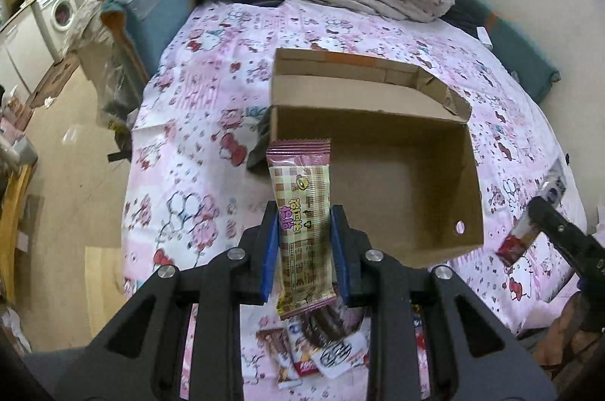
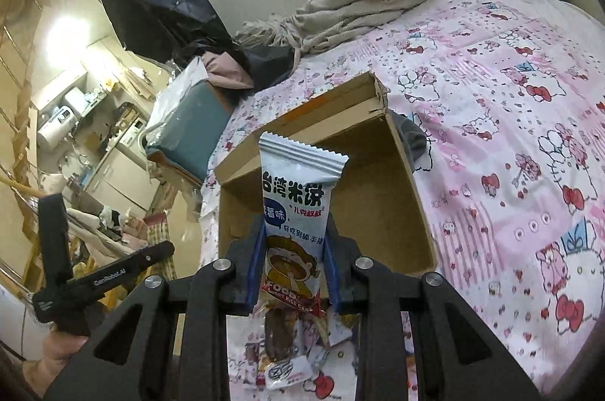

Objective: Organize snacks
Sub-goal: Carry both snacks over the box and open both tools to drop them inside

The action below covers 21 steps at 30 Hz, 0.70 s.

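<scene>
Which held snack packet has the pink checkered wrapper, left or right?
The left gripper holds the pink checkered packet; the right gripper holds a white-and-blue rice cake packet.

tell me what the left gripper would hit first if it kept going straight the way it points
Probably the open brown cardboard box: the left gripper, shut on a pink checked snack packet, points at its near left corner. The packet's tip would likely touch first; depth is unclear.

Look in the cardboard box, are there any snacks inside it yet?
No, the cardboard box shows only its bare brown bottom, and the pink snack pack is held in the left hand-held gripper.
</scene>
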{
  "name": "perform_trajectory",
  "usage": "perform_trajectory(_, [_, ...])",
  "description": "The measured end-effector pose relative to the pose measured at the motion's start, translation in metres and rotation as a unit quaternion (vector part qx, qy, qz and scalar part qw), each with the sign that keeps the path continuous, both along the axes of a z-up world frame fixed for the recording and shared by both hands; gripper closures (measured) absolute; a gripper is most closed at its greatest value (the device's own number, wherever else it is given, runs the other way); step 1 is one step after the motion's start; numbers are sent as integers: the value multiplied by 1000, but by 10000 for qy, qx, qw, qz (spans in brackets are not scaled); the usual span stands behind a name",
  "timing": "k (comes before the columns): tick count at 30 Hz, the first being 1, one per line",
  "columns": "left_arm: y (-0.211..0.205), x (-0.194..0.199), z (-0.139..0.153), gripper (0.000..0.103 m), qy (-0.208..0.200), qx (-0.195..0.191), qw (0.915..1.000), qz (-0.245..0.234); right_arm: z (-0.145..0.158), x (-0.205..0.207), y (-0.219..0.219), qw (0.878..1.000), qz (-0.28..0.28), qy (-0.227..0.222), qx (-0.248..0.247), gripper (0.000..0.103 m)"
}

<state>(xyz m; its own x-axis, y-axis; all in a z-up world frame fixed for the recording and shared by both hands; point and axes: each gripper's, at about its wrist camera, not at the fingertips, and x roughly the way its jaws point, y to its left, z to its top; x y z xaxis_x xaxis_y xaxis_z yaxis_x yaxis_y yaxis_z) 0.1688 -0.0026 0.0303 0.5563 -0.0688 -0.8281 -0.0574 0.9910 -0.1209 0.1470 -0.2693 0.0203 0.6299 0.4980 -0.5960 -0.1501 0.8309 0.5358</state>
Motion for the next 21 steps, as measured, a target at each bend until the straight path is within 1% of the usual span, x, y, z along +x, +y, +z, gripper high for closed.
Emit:
perform_trajectory(4, [-15, 23, -1, 81, -75, 52, 9999, -125, -10, 17, 3, 9999, 2, 121, -99, 74])
perform_trajectory(6, [-21, 31, -5, 81, -101, 79, 9998, -182, -18, 26, 4, 9996, -4, 263, -141, 74])
perform_trajectory(11, [-31, 48, -27, 81, -87, 3, 9994, -343, -44, 38, 8, 9968, -61, 727, -313, 74])
perform_trajectory(14, [-36, 51, -42, 81, -144, 30, 9988, -466, -57, 40, 12, 9942, -7, 960, -494, 74])
perform_trajectory(16, [-40, 51, -52, 81, -86, 88, 9985, -535, -65, 41, 17, 9916, 25, 1084, -703, 74])
perform_trajectory(18, [-44, 52, -62, 81, 60, 114, 9982, -580, -71, 43, 18, 9903, 79, 1182, -729, 74])
perform_trajectory(21, [-46, 55, -67, 81, 77, 139, 9983, -558, -77, 45, 22, 9882, 130, 1290, -810, 74])
